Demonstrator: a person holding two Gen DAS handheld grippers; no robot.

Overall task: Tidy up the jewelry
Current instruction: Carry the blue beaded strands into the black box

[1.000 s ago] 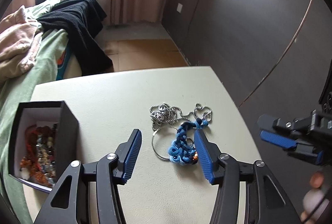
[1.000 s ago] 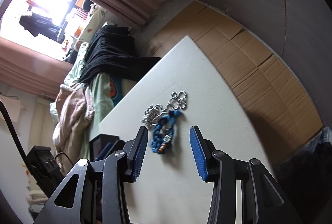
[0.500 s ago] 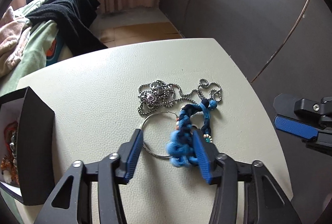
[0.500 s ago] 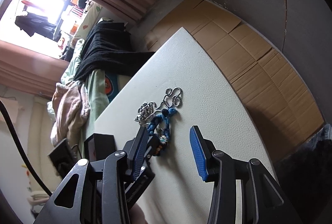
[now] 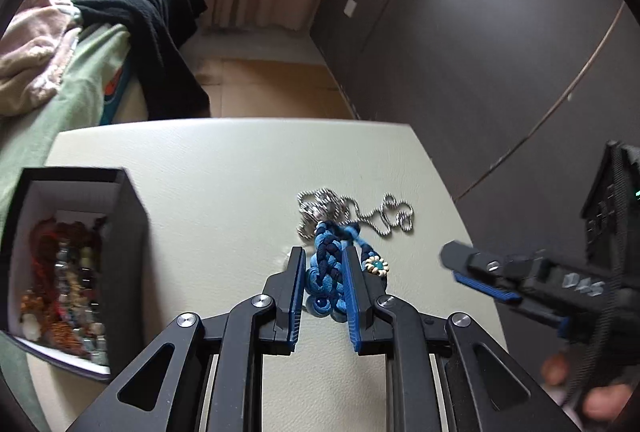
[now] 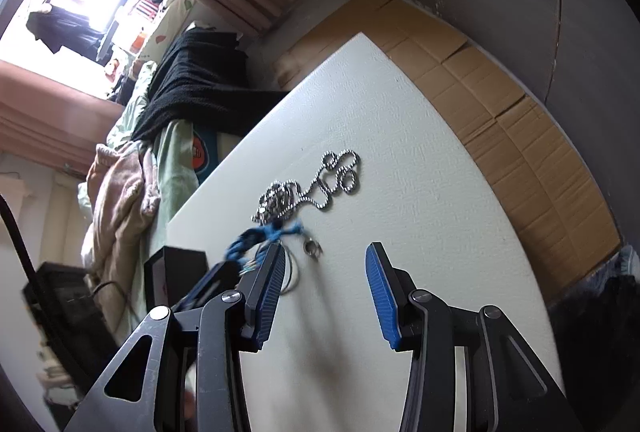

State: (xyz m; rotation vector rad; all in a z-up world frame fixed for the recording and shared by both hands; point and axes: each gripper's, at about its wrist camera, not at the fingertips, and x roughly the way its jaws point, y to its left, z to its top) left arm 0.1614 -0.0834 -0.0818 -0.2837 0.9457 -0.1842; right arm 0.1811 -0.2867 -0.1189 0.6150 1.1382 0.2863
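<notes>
My left gripper [image 5: 323, 264] is shut on a blue braided bracelet [image 5: 326, 270] and holds it just above the white table [image 5: 224, 172]. A bead flower charm [image 5: 376, 265] hangs at its right side. The bracelet also shows, blurred, in the right wrist view [image 6: 256, 238]. A silver ball-chain necklace [image 5: 356, 210] lies on the table beyond it, also seen in the right wrist view [image 6: 316, 184]. A small silver ring [image 6: 313, 248] and a thin wire hoop [image 6: 294, 274] lie near it. My right gripper [image 6: 326, 272] is open and empty, to the right of the left one [image 5: 480, 280].
A black box [image 5: 124, 256] with a white lining, holding several bead bracelets, stands at the table's left. A bed with a black garment [image 5: 160, 16] and pink blanket is beyond the table. Cardboard covers the floor [image 6: 500, 92] by a dark wall.
My left gripper closed on the blue bracelet and lifted it off the wire hoop, drawing back toward me. The right gripper stayed open, shifting slightly.
</notes>
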